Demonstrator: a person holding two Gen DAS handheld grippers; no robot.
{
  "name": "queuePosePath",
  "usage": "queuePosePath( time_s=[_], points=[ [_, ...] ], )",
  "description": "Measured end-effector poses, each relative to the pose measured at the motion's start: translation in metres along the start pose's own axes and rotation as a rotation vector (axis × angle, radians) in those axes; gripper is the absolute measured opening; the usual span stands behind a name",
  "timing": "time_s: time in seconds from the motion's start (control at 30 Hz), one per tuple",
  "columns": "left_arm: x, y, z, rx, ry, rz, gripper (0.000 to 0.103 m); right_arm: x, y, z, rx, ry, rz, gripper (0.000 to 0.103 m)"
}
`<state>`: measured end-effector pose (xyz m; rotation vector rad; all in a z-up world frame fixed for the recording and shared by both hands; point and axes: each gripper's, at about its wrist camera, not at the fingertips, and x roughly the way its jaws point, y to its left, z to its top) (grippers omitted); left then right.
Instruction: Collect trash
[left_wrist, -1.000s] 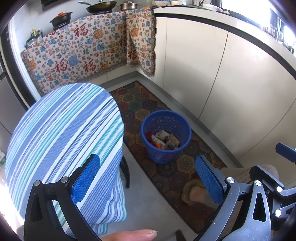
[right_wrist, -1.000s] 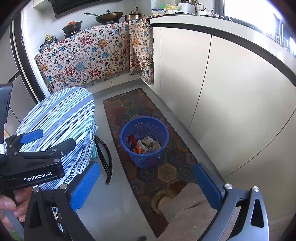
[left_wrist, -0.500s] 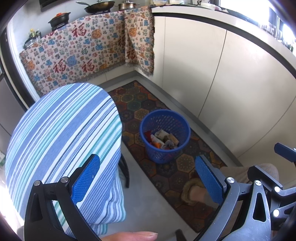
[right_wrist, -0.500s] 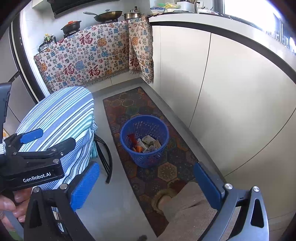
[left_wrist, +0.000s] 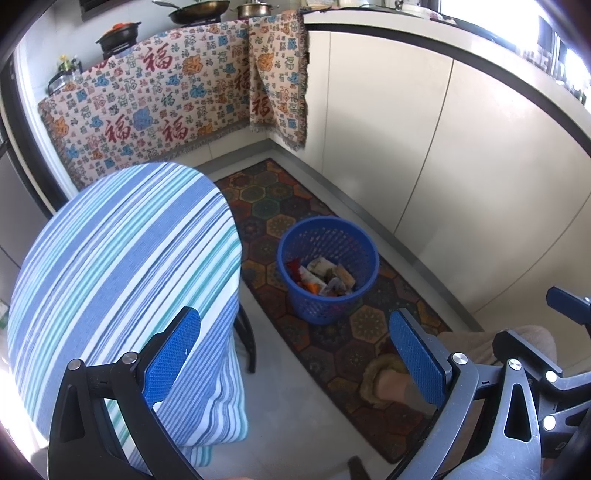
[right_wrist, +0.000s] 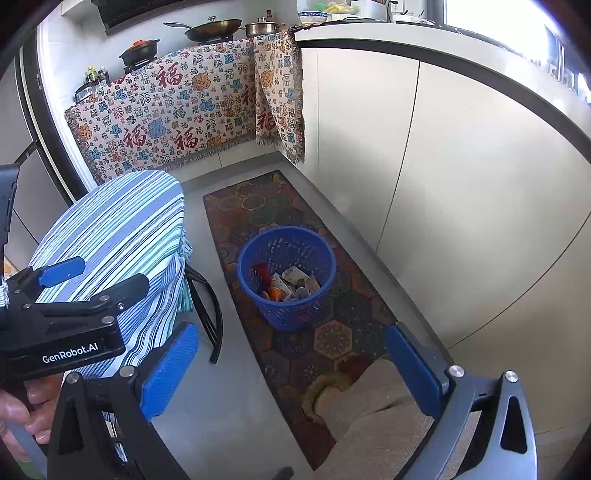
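A blue mesh waste basket (left_wrist: 328, 269) (right_wrist: 287, 275) stands on the patterned floor runner (left_wrist: 332, 339) (right_wrist: 325, 339). Several crumpled wrappers (left_wrist: 325, 278) (right_wrist: 290, 282) lie inside it. My left gripper (left_wrist: 295, 350) is open, high above the floor, with nothing between its blue pads. My right gripper (right_wrist: 291, 365) is also open and empty, held at about the same height to the right of the left one. In the right wrist view the left gripper's body (right_wrist: 62, 317) shows at the left edge over the table.
A round table under a blue striped cloth (left_wrist: 122, 280) (right_wrist: 114, 243) stands left of the basket, with black legs (right_wrist: 207, 317). Cream cabinet fronts (left_wrist: 461, 177) run along the right. A printed cloth (left_wrist: 166, 107) hangs over the far counter. A person's slippered foot (left_wrist: 388, 380) (right_wrist: 332, 395) rests on the runner.
Both views have shifted only slightly; the basket and table sit a touch further left in frame. Both grippers stay open and empty.
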<state>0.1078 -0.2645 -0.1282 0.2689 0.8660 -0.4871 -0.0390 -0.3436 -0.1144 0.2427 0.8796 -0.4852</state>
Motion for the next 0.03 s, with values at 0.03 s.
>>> queuePosePath(
  time_s=[0.03],
  points=[
    [-0.0005, 0.0002, -0.0006, 0.001, -0.003, 0.004, 0.102, 0.0002, -0.0001, -0.0002, -0.001, 0.001, 0.000, 0.103]
  ],
)
